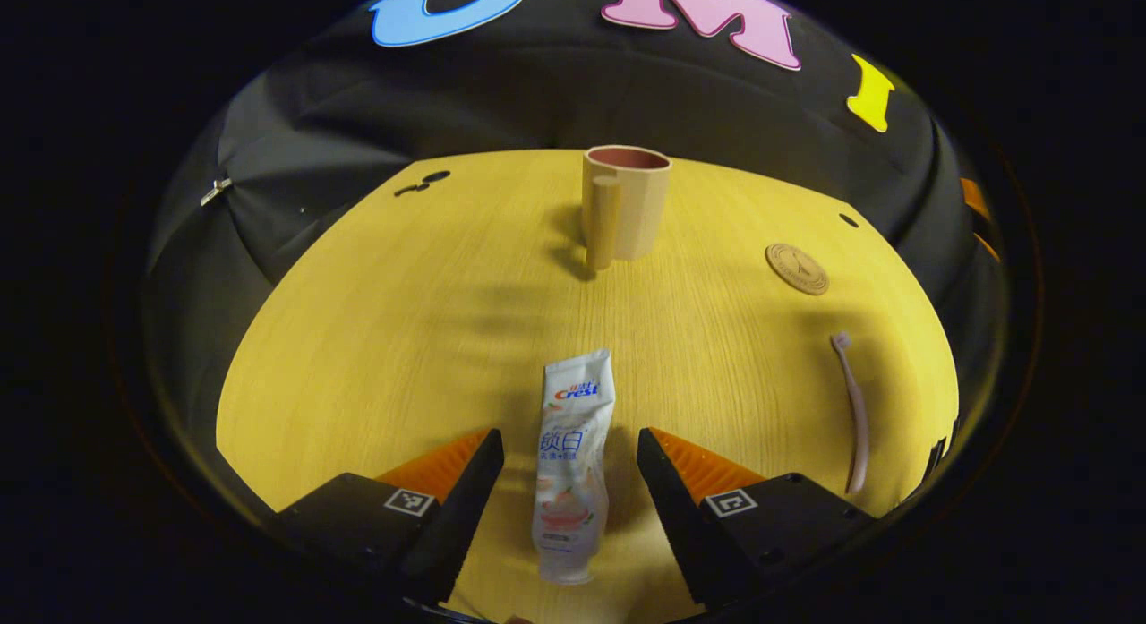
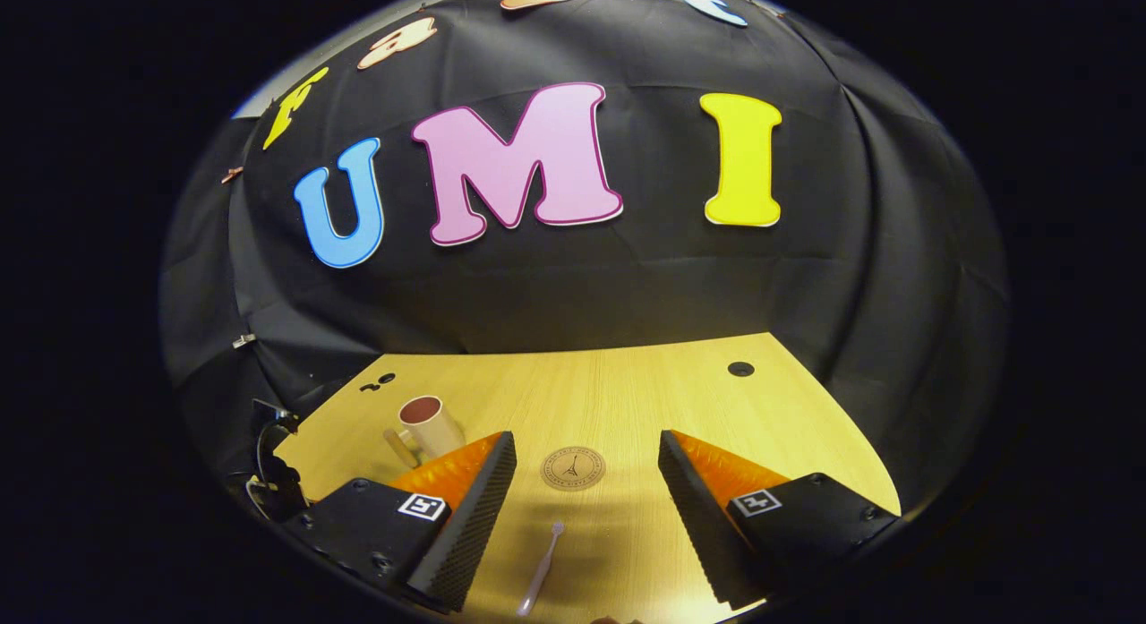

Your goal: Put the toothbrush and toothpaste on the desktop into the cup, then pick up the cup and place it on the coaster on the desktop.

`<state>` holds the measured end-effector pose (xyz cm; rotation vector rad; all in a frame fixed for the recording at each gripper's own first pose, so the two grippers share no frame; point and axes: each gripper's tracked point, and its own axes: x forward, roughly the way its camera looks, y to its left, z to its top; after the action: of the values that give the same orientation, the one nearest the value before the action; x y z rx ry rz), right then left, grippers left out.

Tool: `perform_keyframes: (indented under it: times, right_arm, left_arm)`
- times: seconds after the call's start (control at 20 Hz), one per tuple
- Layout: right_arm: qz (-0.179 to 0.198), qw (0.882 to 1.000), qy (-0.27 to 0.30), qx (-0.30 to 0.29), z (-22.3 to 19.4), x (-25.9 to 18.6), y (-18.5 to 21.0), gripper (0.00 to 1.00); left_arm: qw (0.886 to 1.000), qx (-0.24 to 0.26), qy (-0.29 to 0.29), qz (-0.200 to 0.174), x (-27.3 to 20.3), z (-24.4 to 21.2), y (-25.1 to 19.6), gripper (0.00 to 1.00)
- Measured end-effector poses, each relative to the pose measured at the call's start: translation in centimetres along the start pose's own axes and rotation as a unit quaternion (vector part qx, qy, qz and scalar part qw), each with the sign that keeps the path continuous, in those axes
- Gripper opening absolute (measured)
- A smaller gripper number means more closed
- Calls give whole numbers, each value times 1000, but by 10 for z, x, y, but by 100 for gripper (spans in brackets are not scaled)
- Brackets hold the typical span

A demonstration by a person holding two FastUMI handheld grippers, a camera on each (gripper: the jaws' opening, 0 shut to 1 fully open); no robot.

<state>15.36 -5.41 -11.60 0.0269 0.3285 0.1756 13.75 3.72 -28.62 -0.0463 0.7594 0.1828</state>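
Note:
A white toothpaste tube [image 1: 571,467] lies flat on the yellow wooden desktop [image 1: 430,320], lengthwise between the fingers of my open left gripper [image 1: 569,481], untouched. Farther off stands the tan cup [image 1: 626,203], upright, handle toward me. A round brown coaster [image 1: 797,268] lies to its right, and a pink toothbrush [image 1: 853,409] lies nearer on the right. In the right gripper view, my right gripper [image 2: 586,508] is open above the desktop [image 2: 645,400], with the toothbrush [image 2: 541,577] lying between its fingers, the coaster [image 2: 573,468] just beyond, and the cup [image 2: 428,425] to the left.
Black cloth walls the booth behind and beside the desk. Small dark holes [image 1: 848,219] sit near the desk's far corners [image 2: 740,369]. A metal clip [image 1: 215,191] hangs on the cloth at the left. Cables and hardware [image 2: 269,472] show at the desk's left edge.

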Motion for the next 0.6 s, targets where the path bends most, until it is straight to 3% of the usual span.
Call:
perform_keyframes:
  times: [0.25,0.4,0.45,0.6]
  right_arm:
    - [1,1000,24,20,-19,8,-20,98]
    - [-8,999,40,26,-33,6,-29,99]
    - [-10,998,48,27,-39,4,-29,98]
    - [-12,997,71,28,-54,-1,-20,98]
  left_arm:
    - [1000,-2,17,4,8,-6,-6,80]
    - [999,19,32,-1,15,-9,-13,56]
    - [999,25,34,1,9,-8,-16,54]
    - [998,41,41,8,6,-7,-22,34]
